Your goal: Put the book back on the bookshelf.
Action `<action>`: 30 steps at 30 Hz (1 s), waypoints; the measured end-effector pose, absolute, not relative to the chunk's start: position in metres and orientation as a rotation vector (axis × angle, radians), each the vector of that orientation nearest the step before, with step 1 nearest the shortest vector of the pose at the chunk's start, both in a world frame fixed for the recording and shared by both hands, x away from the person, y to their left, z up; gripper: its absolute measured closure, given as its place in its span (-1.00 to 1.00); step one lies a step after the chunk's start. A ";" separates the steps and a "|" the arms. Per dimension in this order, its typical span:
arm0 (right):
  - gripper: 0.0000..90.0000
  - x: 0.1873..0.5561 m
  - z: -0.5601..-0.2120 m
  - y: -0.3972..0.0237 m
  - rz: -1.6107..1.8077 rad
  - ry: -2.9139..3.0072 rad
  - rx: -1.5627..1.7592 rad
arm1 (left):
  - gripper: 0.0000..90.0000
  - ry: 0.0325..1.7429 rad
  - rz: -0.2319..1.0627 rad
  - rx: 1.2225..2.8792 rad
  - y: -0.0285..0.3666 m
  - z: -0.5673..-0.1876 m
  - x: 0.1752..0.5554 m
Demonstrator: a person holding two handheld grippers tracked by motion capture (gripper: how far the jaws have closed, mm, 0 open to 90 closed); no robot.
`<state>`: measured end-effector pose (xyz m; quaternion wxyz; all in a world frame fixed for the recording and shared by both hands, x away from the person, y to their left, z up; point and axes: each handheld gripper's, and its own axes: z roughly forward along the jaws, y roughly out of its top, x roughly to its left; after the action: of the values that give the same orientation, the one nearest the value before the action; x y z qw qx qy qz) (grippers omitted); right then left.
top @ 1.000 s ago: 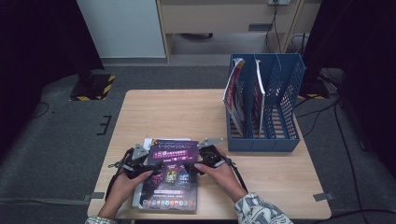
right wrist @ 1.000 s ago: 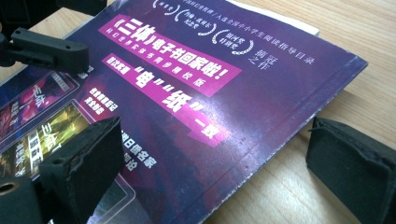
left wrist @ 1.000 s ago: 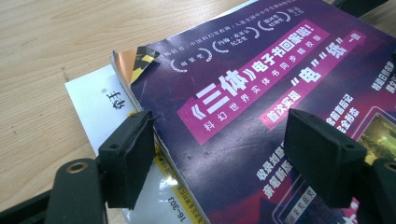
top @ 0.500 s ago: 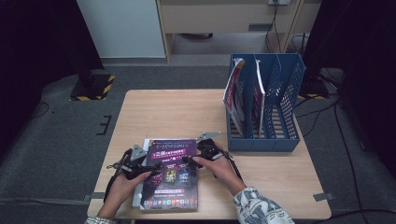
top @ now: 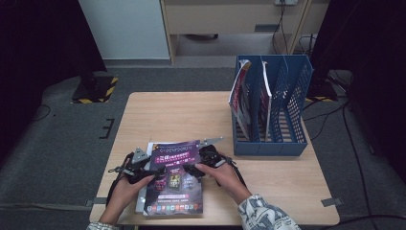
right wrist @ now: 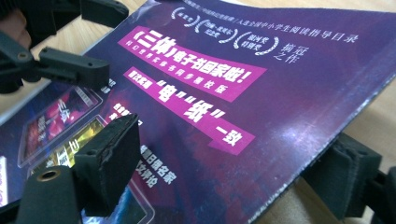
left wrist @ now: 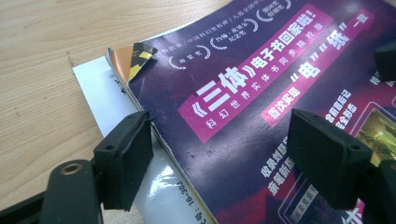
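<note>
- Worktop (top: 191, 115): a light wooden surface. It carries a blue file rack (top: 292, 96) at the far right and a small stack of publications at the near edge, in front of the person.
- File rack: it is upright and divided into 3 slots. The left slot holds a magazine that leans outward to the left. The next slot holds 1 upright publication with a red edge. The right slot looks empty, as far as the mesh wall lets it be judged.
- Purple magazine (top: 174, 177): it is the top item of the stack. A white sheet and an orange-edged booklet lie beneath it. Its right edge is raised off the worktop.
- Right gripper (right wrist: 233, 172): its jaws have just been closing and straddle the raised right edge, 1 above the cover and 1 below. The pads (right wrist: 109, 158) are not yet pressed on the paper.
- Left gripper (left wrist: 219, 154): its jaws stand apart. One is over the cover and the other is beside the left edge, on the white sheet.
- Procedure, as judged: the step in hand is a 2-sided pickup of the top magazine.
  - Close the right gripper fully on the edge before lifting.
  - Set the left gripper's lower jaw under the purple cover only, so that the white sheet and the booklet stay down.
  - Lift both sides level so that the cover does not buckle.
</note>
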<state>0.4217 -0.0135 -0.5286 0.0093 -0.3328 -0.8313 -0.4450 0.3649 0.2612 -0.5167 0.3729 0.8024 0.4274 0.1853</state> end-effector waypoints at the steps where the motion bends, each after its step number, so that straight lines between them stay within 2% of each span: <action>1: -0.54 0.420 -0.526 -0.013 -1.406 -2.612 -1.018 | -0.51 1.097 0.472 2.055 0.261 -0.517 0.365; 9: -0.44 0.409 -0.508 -0.002 -1.480 -2.606 -0.884 | -0.51 1.103 0.459 2.051 0.264 -0.517 0.365; 13: -0.58 0.402 -0.512 0.010 -1.433 -2.644 -0.836 | -0.51 1.101 0.459 2.051 0.264 -0.517 0.365; 24: -0.55 0.403 -0.519 0.012 -1.402 -2.596 -0.822 | -0.51 1.103 0.455 2.049 0.264 -0.517 0.366; 27: -0.50 0.404 -0.521 0.013 -1.399 -2.581 -0.842 | -0.51 1.105 0.455 2.048 0.264 -0.517 0.366; 30: -0.34 0.404 -0.521 0.013 -1.388 -2.538 -0.871 | -0.52 1.106 0.455 2.046 0.263 -0.517 0.366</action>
<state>0.4039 0.0128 -0.5205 0.0603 -0.2878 -0.8386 -0.4586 0.3660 0.2634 -0.5174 0.3762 0.8000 0.4323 0.1778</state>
